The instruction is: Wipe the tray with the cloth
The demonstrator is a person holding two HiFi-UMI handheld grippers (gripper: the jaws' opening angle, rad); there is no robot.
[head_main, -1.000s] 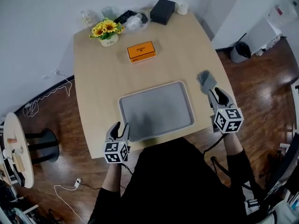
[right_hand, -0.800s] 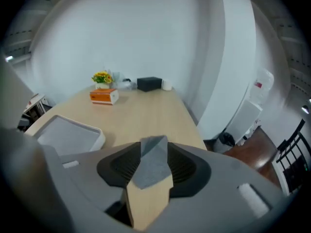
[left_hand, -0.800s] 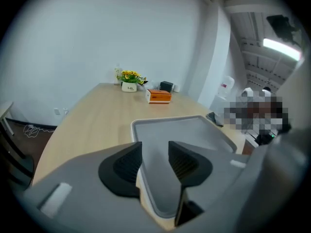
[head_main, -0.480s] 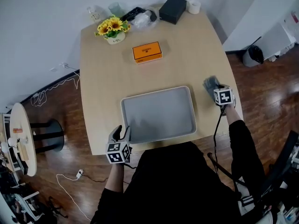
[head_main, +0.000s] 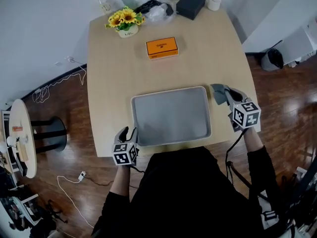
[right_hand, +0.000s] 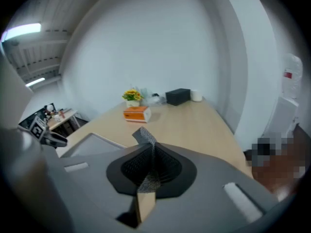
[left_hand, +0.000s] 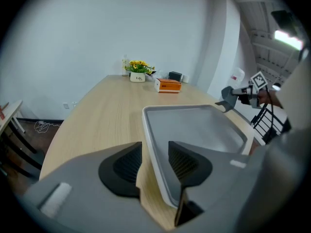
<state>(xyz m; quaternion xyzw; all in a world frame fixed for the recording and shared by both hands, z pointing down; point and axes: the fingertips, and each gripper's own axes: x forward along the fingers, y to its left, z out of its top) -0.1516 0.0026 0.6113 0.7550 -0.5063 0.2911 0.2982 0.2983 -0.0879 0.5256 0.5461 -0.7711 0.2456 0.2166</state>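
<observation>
Your right gripper (head_main: 229, 96) has just clamped the cloth (head_main: 217, 91). Your left gripper (head_main: 128, 133) straddles the tray (head_main: 171, 115) rim, jaws apart. No wiping yet.

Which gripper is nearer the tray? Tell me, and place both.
Left. The left gripper straddles the near-left rim of the tray, fingers open either side. The right gripper is beside its right edge, apart from it, its fingers just closed on the cloth.

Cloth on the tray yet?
No, the right gripper, its jaws just closed on the cloth, holds it beside the tray's right edge.
</observation>
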